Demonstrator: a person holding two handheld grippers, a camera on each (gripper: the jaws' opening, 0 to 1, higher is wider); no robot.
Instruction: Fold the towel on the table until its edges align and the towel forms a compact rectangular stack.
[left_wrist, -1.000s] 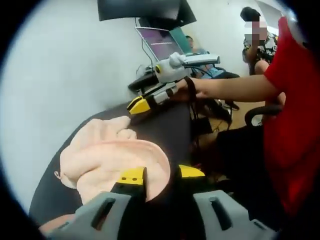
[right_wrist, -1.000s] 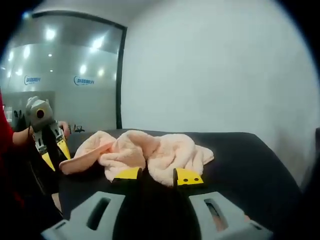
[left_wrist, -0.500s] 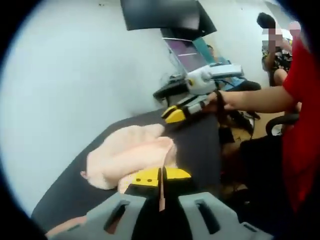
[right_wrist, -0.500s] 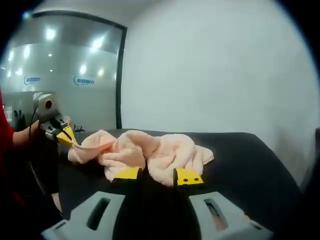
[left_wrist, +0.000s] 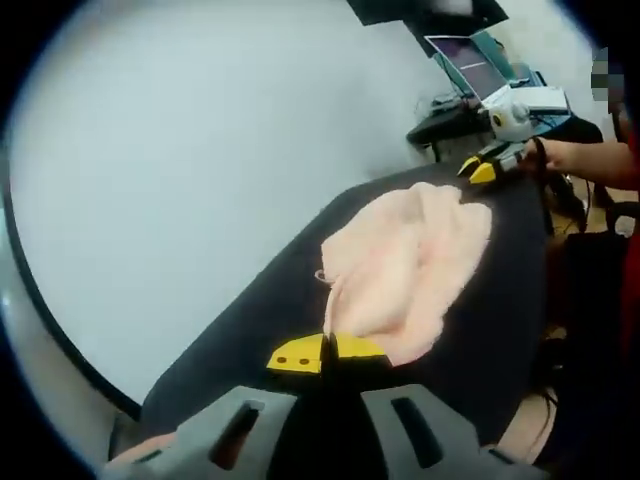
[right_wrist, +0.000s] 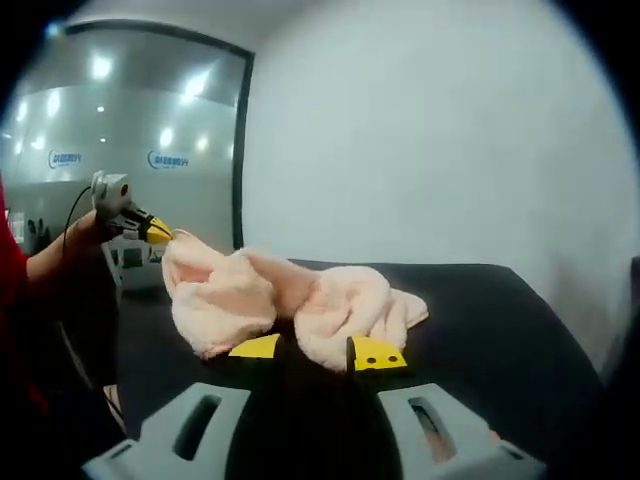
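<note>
Yellow tips of our left gripper (left_wrist: 326, 353) are pressed together on a thin edge of the pink towel (left_wrist: 405, 262), and in the right gripper view we see that gripper (right_wrist: 160, 233) holding a corner of the towel (right_wrist: 290, 300) lifted above the black table (right_wrist: 480, 310). Our right gripper (right_wrist: 312, 351) rests with its jaws parted (nothing between them), its tips just in front of the crumpled cloth. From the left gripper view it (left_wrist: 478, 170) sits at the towel's far end. Beyond stand a pale wall (left_wrist: 200, 150) and a laptop (left_wrist: 470, 65).
</note>
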